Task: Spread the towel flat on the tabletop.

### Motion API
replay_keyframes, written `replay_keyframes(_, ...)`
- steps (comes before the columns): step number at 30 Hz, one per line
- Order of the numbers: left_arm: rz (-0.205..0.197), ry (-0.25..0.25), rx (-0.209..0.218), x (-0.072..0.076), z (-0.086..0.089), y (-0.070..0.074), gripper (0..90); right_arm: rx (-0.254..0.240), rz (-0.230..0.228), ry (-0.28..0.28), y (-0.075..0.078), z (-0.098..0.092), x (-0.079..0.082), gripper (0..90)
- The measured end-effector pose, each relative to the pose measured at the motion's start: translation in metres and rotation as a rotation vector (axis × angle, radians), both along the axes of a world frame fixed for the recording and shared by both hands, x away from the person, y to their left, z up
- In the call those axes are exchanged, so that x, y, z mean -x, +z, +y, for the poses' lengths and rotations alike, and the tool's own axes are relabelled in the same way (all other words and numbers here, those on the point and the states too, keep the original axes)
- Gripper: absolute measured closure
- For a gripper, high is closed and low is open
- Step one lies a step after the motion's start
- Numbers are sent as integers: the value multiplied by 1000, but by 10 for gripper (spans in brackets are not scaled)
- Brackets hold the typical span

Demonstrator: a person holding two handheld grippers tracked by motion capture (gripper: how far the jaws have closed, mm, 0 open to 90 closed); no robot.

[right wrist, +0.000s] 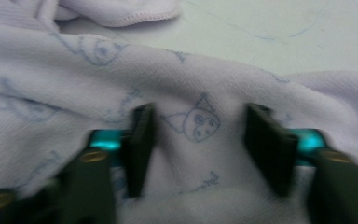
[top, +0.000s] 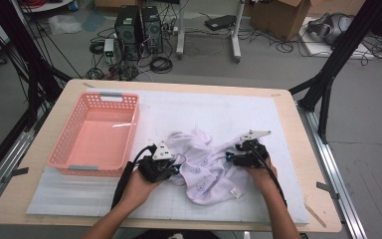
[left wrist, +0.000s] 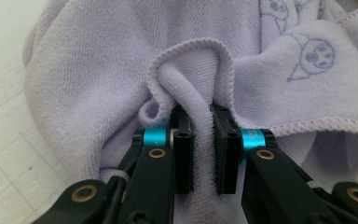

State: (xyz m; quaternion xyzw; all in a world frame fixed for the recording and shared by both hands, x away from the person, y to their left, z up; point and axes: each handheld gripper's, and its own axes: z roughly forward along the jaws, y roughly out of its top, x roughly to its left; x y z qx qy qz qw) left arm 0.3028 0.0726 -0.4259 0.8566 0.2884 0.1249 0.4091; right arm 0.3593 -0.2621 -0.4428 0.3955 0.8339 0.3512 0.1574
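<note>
- A pale lilac towel [top: 204, 164] printed with small cartoon faces lies crumpled near the front middle of the bench [top: 298, 149], on a white gridded mat [top: 219, 112] that covers most of the benchtop.
- A white label [top: 236, 192] shows at the towel's near corner, close to the front edge of the mat.
- The left claw [top: 175, 169] meets the towel's left side; in the left gripper view [left wrist: 200, 140] its two black jaws are clenched on a raised fold of hemmed cloth, which stands up between the pads and curls over above them.
- The right claw [top: 229, 157] reaches the towel's right side; in the right gripper view [right wrist: 198, 140] its jaws stand apart with the cloth and one printed face lying between them, the pads not pressing on it, so this claw is released. That view is blurred.
- A person's hands and bare forearms come in from the bottom of the high view, one hand around each gripper, with black cables trailing back along the arms.
- A grey three-cornered plate [top: 255, 134] sits on top of the right gripper.
- A pink slotted basket [top: 62, 144] stands on the left part of the bench, apart from the towel.
- Beyond the bench, on the grey floor, stand two black computer towers [top: 139, 27] among tangled cables, and a cardboard box [top: 278, 17] sits farther right.
</note>
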Motion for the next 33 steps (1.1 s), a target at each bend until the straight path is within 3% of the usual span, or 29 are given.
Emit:
replay_keyframes(1,3,0,4,0,1,0,804,13,1,17,2,-1,3,809)
replay_keyframes(3,11,-5,9,1,3,0,804,35,0,39,3,-1,9,871)
replay_keyframes(8,20,-10,-1,8,6,-3,801,90,47,72,11,-19,30,880)
replay_keyframes(13,26,-4,6,12,9,-3,779,98,70,77,19,-52,68,880)
replay_keyframes(14,18,1,10,13,9,-1,746,95,66,87,20,-56,77,879)
replay_keyframes(17,-36,36,45,12,9,9,540,73,61,110,25,-63,99,872)
replay_keyframes(19,-83,61,82,10,10,22,452,39,34,123,30,-64,105,789)
replay_keyframes(21,-121,75,134,7,12,36,433,-34,-3,106,37,-65,103,595)
replay_keyframes(23,-145,73,169,1,8,49,428,-100,-57,92,46,-62,98,533)
replay_keyframes(25,-148,57,172,-7,0,54,428,-132,-101,106,52,-52,87,498)
replay_keyframes(28,-112,20,147,-20,-22,52,426,-86,-127,100,54,-33,70,493)
replay_keyframes(30,-91,-9,104,-26,-38,46,428,-54,-127,70,50,-24,57,497)
replay_keyframes(33,-74,-49,28,-29,-58,33,432,-43,-106,-9,37,-20,41,501)
